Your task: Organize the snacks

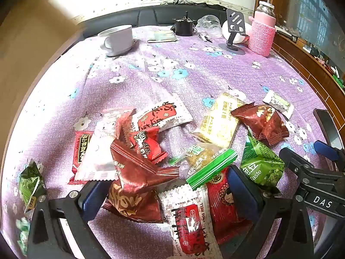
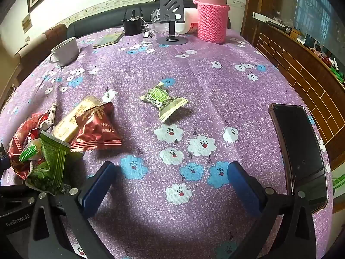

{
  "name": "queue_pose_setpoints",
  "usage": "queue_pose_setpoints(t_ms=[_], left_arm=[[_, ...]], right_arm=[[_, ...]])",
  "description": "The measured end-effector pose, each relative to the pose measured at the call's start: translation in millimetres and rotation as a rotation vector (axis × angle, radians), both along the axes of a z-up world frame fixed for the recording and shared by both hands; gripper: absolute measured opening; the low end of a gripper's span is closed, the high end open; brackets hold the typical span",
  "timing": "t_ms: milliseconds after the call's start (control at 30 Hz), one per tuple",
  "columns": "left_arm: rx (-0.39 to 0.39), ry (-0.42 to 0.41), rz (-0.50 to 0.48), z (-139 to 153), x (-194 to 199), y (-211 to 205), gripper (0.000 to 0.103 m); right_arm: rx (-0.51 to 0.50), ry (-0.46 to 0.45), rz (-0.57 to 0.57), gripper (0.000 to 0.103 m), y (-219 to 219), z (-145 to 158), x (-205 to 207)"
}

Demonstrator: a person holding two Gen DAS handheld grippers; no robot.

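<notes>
A heap of wrapped snacks lies on the purple floral tablecloth (image 1: 194,73). My left gripper (image 1: 168,196) is open, its blue pads on either side of a dark red packet (image 1: 133,202), a white-and-red packet (image 1: 187,215) and a red packet (image 1: 224,202). A green pea packet (image 1: 261,166), a yellow bar (image 1: 220,123) and a maroon packet (image 1: 263,123) lie to the right. My right gripper (image 2: 170,181) is open and empty above bare cloth. A small green-and-white sweet (image 2: 163,99) lies alone ahead of it. The right gripper also shows at the left view's right edge (image 1: 312,172).
A white cup (image 1: 117,38), a black pot (image 1: 183,27), a grey phone stand (image 2: 172,21) and a pink knit-sleeved flask (image 2: 212,15) stand at the table's far side. A black phone (image 2: 301,151) lies at the right edge. A wooden counter (image 2: 301,75) runs along the right.
</notes>
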State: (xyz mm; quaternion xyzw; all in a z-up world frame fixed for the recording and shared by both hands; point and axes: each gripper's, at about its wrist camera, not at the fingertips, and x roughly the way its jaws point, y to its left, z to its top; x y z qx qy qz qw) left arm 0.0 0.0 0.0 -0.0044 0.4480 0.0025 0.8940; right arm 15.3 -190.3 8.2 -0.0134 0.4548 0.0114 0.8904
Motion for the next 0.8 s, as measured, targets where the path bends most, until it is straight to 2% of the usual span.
queue_pose_setpoints(t_ms=[800], left_arm=[[0.001, 0.001, -0.002, -1.3, 0.2, -3.3, 0.102]], right_arm=[[0.000, 0.000, 0.000, 0.103, -0.1, 0.4, -0.1]])
